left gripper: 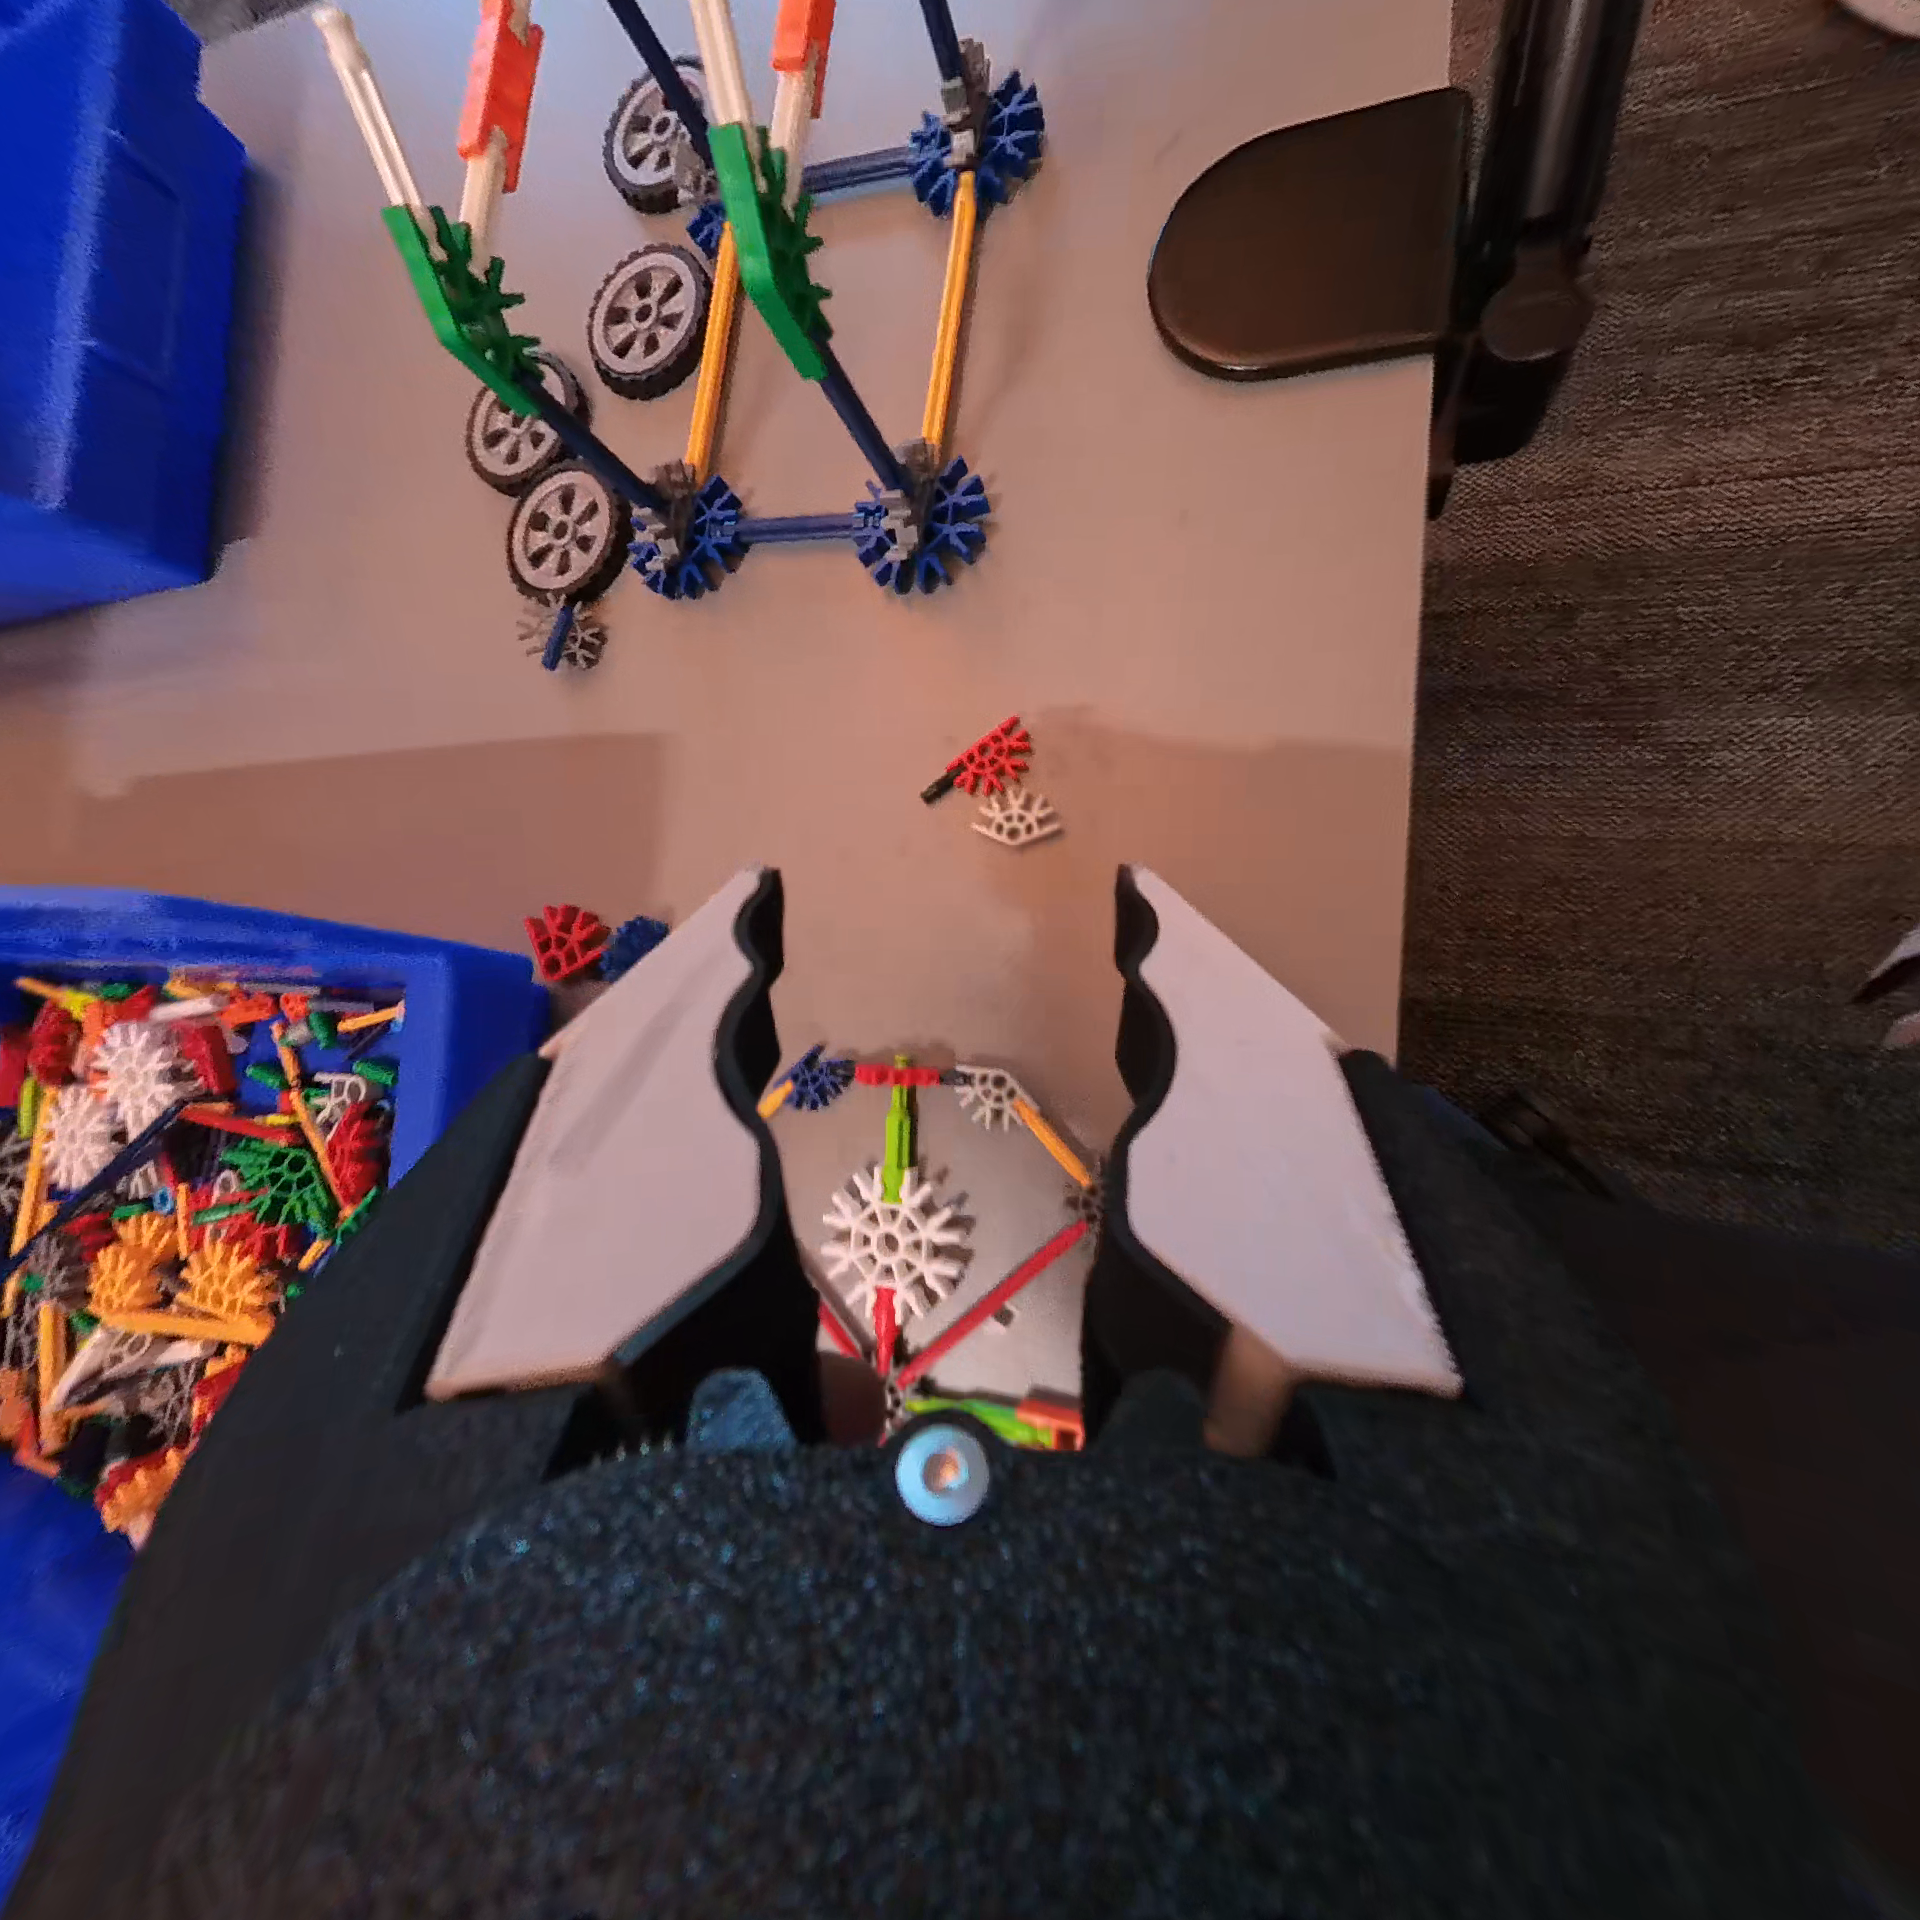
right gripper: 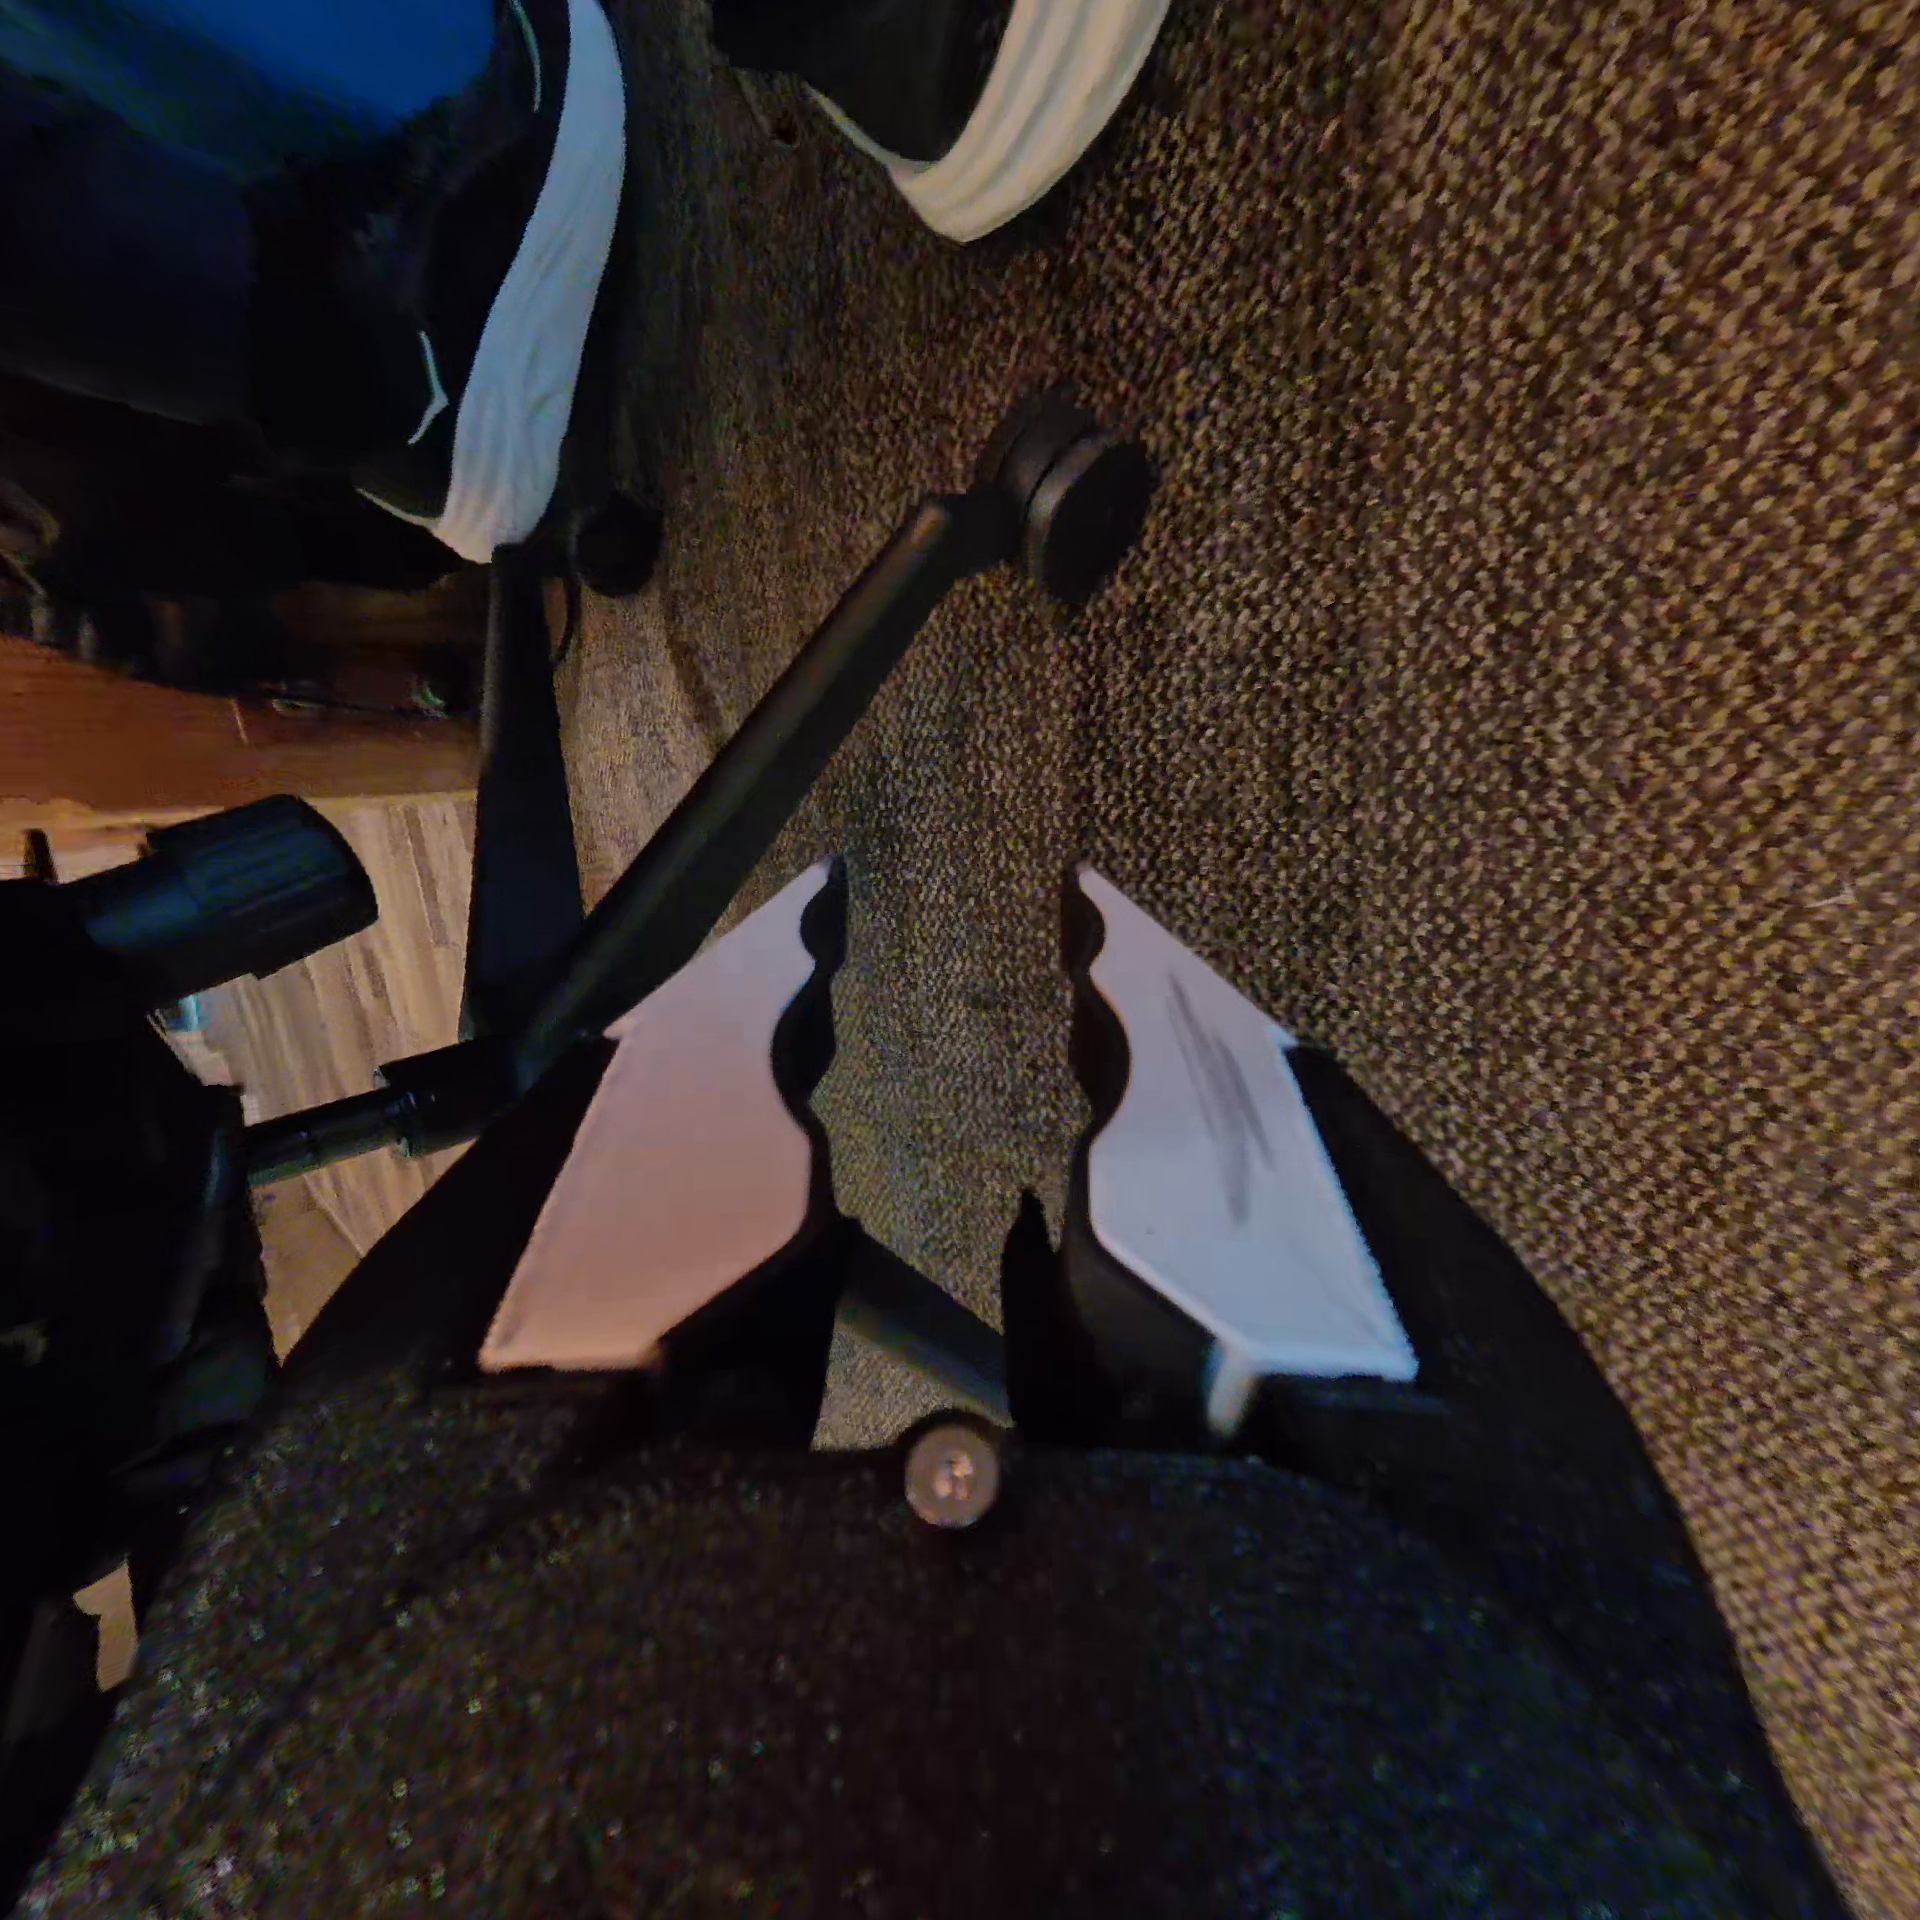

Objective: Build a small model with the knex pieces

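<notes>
The left gripper hangs spread and empty over the table, above a small rod model, beside a bin of parts. The right gripper, also spread and empty, hangs over carpet near a chair leg.

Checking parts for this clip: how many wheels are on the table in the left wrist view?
4 wheels: top one behind the rod frame, second below it, third partly under a green piece, fourth by the frame's near-left corner. Others may be hidden.
</notes>
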The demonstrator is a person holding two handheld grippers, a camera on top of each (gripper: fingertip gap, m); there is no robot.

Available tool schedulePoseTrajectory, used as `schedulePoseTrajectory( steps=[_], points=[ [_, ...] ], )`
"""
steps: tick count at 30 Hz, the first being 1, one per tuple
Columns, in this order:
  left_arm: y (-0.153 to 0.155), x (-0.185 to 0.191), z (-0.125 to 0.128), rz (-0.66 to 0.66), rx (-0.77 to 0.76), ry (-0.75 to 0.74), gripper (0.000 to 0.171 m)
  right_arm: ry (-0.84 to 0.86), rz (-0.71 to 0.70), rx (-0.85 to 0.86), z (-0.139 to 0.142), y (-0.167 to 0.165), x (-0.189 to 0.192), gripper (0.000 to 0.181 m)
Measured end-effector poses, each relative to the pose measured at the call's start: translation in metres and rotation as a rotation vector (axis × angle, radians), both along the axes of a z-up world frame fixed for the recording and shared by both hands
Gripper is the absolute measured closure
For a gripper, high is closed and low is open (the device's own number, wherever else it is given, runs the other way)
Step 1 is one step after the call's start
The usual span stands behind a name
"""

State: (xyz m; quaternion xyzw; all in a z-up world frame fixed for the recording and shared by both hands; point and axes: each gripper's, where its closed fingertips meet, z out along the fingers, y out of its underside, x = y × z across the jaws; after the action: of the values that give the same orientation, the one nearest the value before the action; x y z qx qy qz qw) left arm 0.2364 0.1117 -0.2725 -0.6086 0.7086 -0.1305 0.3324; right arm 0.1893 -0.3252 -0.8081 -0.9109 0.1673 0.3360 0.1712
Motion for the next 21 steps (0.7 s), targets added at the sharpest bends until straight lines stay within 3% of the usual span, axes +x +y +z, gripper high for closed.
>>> schedulePoseTrajectory(
  steps=[6,11,16,21],
  points=[
    [-0.007,-0.025,0.032,0.067,0.039,-0.108,0.103,0.004,0.067,0.023,0.011,-0.005,-0.032,0.141],
    [-0.013,-0.058,0.067,0.129,0.108,-0.253,0.115,-0.028,0.093,0.049,0.032,-0.014,-0.037,0.141],
    [-0.018,-0.114,0.09,0.235,0.101,-0.369,0.125,-0.066,0.053,0.078,0.057,-0.024,-0.027,0.141],
    [-0.039,-0.188,0.09,0.313,0.165,-0.379,0.126,-0.109,0.047,0.11,0.079,-0.029,-0.023,0.141]
  ],
)
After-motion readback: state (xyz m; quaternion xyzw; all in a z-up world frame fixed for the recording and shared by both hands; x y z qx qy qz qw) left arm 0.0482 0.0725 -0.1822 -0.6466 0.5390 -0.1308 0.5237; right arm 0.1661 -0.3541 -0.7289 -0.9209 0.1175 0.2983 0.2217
